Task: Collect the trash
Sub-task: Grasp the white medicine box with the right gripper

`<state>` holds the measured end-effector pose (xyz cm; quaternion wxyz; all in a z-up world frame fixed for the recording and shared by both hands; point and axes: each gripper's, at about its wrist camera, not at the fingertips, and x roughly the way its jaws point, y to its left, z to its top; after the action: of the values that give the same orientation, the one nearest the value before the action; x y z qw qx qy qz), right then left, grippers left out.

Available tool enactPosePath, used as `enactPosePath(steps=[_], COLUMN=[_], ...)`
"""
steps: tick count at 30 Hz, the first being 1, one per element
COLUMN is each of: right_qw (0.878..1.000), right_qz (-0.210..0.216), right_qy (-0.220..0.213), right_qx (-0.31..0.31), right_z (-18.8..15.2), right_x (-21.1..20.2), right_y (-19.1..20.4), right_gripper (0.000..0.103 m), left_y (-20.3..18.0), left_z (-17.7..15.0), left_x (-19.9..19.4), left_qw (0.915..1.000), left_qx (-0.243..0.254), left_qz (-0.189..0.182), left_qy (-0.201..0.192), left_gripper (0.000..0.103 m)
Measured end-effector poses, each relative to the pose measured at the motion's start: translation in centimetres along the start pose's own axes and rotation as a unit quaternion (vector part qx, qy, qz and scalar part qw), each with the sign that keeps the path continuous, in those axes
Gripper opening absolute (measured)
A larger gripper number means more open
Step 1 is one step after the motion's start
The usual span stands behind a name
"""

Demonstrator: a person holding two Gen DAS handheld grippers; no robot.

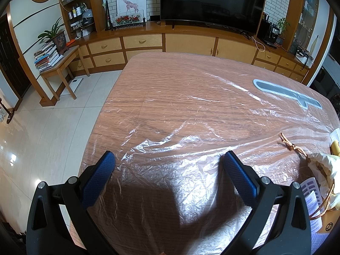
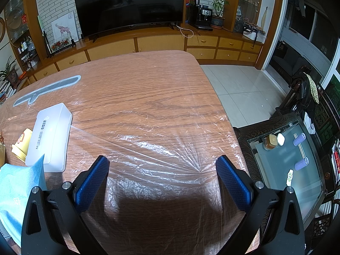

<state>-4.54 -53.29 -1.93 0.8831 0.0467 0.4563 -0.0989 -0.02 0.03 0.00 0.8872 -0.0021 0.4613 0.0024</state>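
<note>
Box: one white plastic box, lid shut, contents hidden.
Cup: one yellow cup beside it.
Claws: left gripper and right gripper both wide open, empty.

Television on cabinet; book stack on side table.

black left gripper and right gripper, blue textured pads, silver screws

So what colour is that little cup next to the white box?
Yellow cup, with a cartoon picture on it; the right wrist view shows it best.
</note>
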Motion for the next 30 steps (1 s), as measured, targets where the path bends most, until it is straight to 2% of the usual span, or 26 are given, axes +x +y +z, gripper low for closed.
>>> enactPosePath(steps=[5,7,9,12,14,17,21,24,28,30], right_qw=[1.000,1.000,0.999,1.000,1.000,0.999,0.997,0.998,0.998,0.998], right_qz=[0.000,0.002,-0.009,-0.011,-0.020,0.015,0.056,0.057,0.051,0.052], right_qy=[0.000,0.014,0.028,0.011,-0.022,-0.046,-0.040,-0.034,-0.025,-0.018], right_qx=[-0.001,-0.002,0.015,0.016,-0.005,-0.011,-0.020,-0.024,-0.011,-0.006], right_z=[0.0,0.2,0.3,0.7,0.2,-1.4,-4.8,-7.5,-10.0,-10.8], right_x=[0.1,0.1,-0.5,-3.2,-6.9,-11.6,-15.5,-16.8,-16.3,-15.6], right_y=[0.1,0.0,-0.5,-0.8,-0.4,0.1,1.9,3.5,5.4,6.2], right_gripper=[0.099,0.099,0.099,0.099,0.099,0.099,0.099,0.099,0.099,0.099], left_y=[0.0,0.1,0.4,-0.3,-0.8,-2.3,-4.9,-6.7,-7.9,-8.5], left_z=[0.0,0.1,0.2,0.3,-0.5,-2.7,-5.5,-6.6,-6.9,-6.6], left_x=[0.0,-0.1,-1.6,-5.5,-8.0,-11.3,-14.8,-16.1,-15.3,-14.2], left_qw=[1.0000,0.9999,0.9998,0.9977,0.9950,0.9894,0.9797,0.9764,0.9770,0.9792], left_qx=[0.003,0.008,0.002,0.020,0.038,0.062,0.096,0.106,0.059,0.037], left_qz=[-0.002,-0.007,-0.018,-0.052,-0.074,-0.110,-0.157,-0.173,-0.202,-0.199], left_qy=[0.002,0.009,-0.006,-0.038,-0.055,-0.073,-0.079,-0.073,-0.030,-0.017], left_gripper=[0.102,0.101,0.101,0.101,0.101,0.101,0.102,0.102,0.101,0.101])
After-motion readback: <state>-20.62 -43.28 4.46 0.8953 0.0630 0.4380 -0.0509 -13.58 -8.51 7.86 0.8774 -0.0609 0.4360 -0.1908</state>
